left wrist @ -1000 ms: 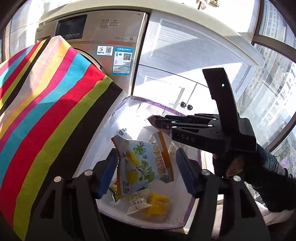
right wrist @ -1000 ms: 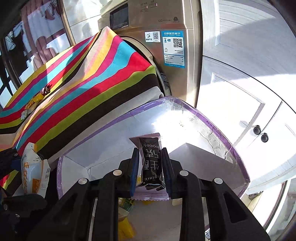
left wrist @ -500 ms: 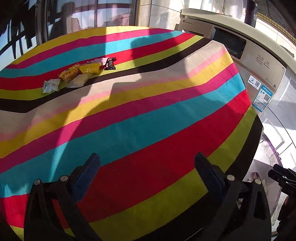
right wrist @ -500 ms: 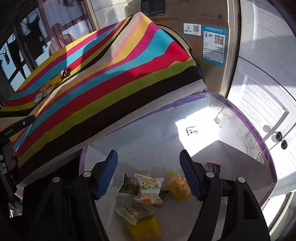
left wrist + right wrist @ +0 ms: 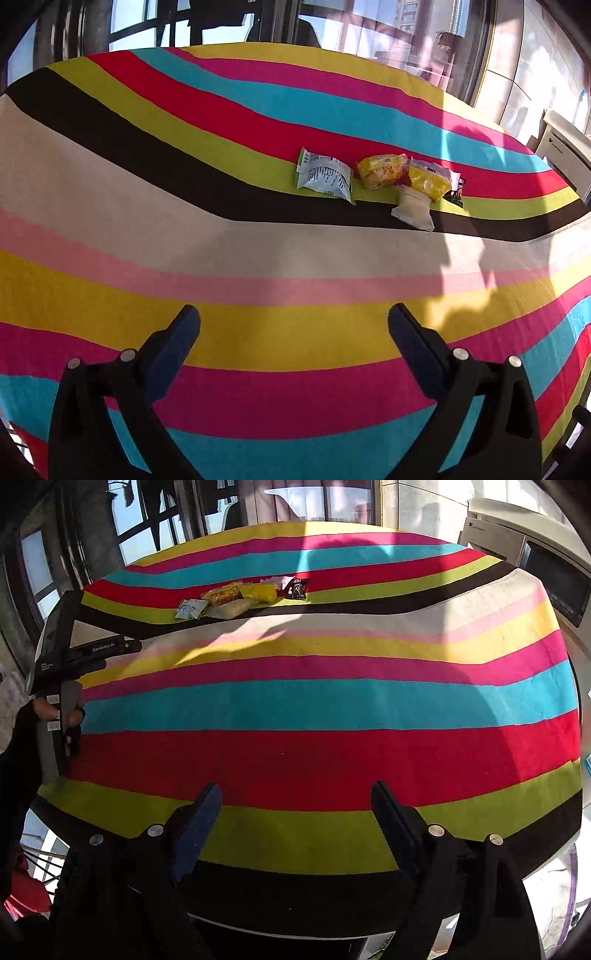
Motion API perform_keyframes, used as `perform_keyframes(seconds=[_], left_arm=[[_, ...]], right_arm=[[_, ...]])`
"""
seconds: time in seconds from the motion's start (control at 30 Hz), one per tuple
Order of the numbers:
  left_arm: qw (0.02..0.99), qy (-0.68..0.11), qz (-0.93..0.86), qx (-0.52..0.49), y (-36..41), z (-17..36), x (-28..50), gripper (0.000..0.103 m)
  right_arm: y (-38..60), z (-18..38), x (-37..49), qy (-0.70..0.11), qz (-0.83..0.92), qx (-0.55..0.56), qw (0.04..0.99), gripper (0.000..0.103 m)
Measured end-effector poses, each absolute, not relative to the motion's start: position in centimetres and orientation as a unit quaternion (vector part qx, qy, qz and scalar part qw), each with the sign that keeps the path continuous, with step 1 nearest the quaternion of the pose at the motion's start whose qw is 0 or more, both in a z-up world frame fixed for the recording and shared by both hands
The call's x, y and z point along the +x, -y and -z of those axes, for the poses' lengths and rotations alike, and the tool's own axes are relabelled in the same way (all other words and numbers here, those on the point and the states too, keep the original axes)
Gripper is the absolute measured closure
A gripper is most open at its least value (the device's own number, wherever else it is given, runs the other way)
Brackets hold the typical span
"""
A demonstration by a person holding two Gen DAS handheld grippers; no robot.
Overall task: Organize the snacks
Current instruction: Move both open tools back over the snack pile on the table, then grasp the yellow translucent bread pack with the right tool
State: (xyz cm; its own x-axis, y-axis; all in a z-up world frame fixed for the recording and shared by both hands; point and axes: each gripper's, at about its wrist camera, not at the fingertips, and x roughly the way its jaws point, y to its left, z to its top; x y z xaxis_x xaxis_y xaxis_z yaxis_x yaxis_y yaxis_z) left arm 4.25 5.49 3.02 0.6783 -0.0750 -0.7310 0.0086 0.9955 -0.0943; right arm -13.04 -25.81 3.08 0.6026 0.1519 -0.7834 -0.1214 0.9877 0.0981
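The left gripper (image 5: 293, 325) hangs over the striped cloth (image 5: 258, 258) that covers the bench; its fingers (image 5: 173, 350) stand wide apart with nothing between them. The right gripper (image 5: 295, 801) is over the near edge of the same cloth; its fingers (image 5: 195, 830) are spreading apart, and nothing lies between them either. In the right wrist view the left gripper shows at the left edge, gripped by a hand (image 5: 44, 716) in a dark sleeve.

The snacks lie in a small cluster on the far side of the cloth, well apart from both grippers, on the lime and dark stripes. From left to right in the left wrist view: a pale green packet (image 5: 324, 179); an orange-yellow packet (image 5: 382, 170) just beside it; a bright yellow packet (image 5: 428, 182) touching that one; a white packet (image 5: 414, 208) in front of the yellow one, reaching onto the dark stripe; a small black packet (image 5: 457, 192) at the right end, partly hidden behind the yellow one.

A washing machine (image 5: 546, 568) stands beyond the right side of the bench; windows run along the back.
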Motion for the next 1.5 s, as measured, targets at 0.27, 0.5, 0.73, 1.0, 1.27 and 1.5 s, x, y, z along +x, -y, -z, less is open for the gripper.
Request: perform_keyframes(seconds=[0.27, 0.5, 0.73, 1.0, 1.27, 1.5], left_arm=[[0.904, -0.410, 0.064, -0.103, -8.1, -2.0, 5.9, 0.001], [0.901, -0.401, 0.096, -0.131, -8.0, -1.7, 5.7, 0.001], [0.900, -0.398, 0.094, -0.154, -8.5, -1.5, 5.6, 0.001], [0.901, -0.389, 0.095, -0.167, -8.7, -1.5, 5.3, 0.001], [0.900, -0.386, 0.093, -0.179, -9.2, -1.5, 5.2, 0.001], [0.900, -0.386, 0.093, -0.178, -9.0, -1.5, 5.2, 0.001]], right_arm=[[19.0, -4.5, 1.5, -0.425, -0.132, -0.005, 0.895, 0.016], [14.6, -5.1, 13.7, -0.422, -0.175, 0.071, 0.887, 0.016], [12.1, -3.6, 19.8, -0.441, -0.173, 0.123, 0.872, 0.017], [11.9, -1.0, 23.7, -0.485, -0.117, 0.186, 0.847, 0.026], [10.1, -4.2, 17.8, -0.445, -0.143, 0.081, 0.881, 0.062], [16.7, -4.4, 5.6, -0.428, -0.144, -0.008, 0.892, 0.062]])
